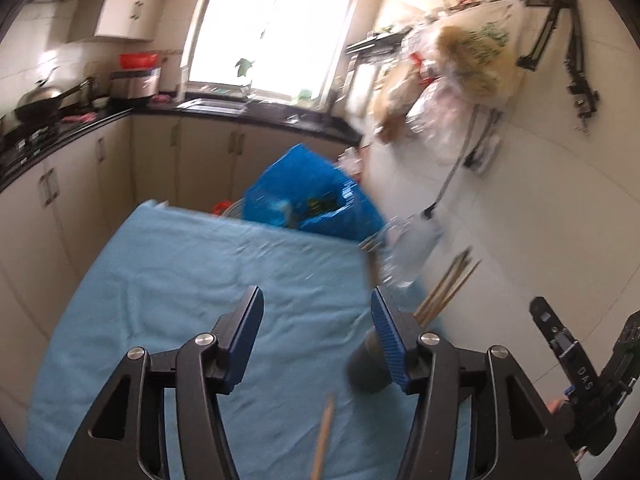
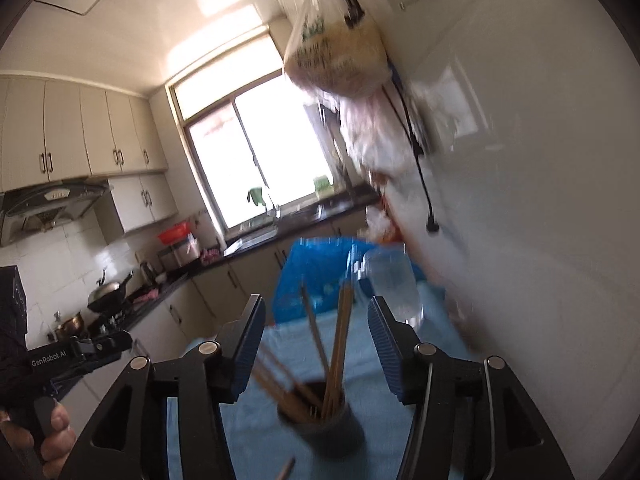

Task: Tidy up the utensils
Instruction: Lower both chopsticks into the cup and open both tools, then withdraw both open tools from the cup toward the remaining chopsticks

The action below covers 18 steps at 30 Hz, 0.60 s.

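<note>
Left gripper (image 1: 317, 312): jaws stand apart, nothing between the pads, only blue cloth (image 1: 168, 288) under the gap. Right gripper (image 2: 316, 322): jaws apart too, no pad contact; chopsticks (image 2: 338, 344) show through the gap but sit beyond it, upright and splayed in a dark cup (image 2: 324, 424) on the cloth-covered counter (image 2: 400, 420).

Left view: cup is half hidden behind the right-hand finger, chopstick tips poke out past it. One loose chopstick (image 1: 323, 440) lies on the cloth near the bottom edge, cut off by the frame. It also appears in the right view at the bottom, mostly cropped.

Both frames motion-blurred. Clear plastic bottle (image 2: 394, 284) behind the cup is smeared, label unreadable. Blue bag (image 1: 316, 196) at the counter's far edge, contents can't be made out. Hanging bag (image 2: 340, 56) on the wall has green print, illegible.

Readable text: "GenRobot.AI" on the left gripper's body in the right view, held by a hand (image 2: 36, 436); "DAS" on the right gripper's body in the left view.
</note>
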Available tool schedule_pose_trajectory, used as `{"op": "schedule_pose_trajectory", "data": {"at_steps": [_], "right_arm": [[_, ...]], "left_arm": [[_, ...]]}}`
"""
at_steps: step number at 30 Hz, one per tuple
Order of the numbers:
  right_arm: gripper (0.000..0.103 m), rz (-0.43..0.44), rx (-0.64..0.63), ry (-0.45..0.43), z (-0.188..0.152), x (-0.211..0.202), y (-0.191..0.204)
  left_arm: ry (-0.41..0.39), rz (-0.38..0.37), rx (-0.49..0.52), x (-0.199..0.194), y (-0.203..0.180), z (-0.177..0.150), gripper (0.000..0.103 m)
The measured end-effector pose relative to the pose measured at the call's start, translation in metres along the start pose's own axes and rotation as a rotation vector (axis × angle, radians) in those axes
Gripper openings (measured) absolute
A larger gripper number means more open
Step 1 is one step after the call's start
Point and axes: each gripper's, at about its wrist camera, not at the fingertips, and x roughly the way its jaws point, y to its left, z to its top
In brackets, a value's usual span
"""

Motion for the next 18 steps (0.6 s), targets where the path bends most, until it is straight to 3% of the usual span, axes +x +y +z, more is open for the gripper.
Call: {"op": "schedule_pose_trajectory", "data": {"at_steps": [11,18], "right_arm": [[0.059,-0.050,0.047,0.326,-0.114,0.031,0.001],[0.059,-0.067,0.010,0.429,-0.144,0.049,0.019]], "left_arm": [[0.190,0.302,-0.080,0.019,0.107,-0.126,0.056],[0.222,0.376,-0.137,0.024,0.149,-0.163,0.056]]}}
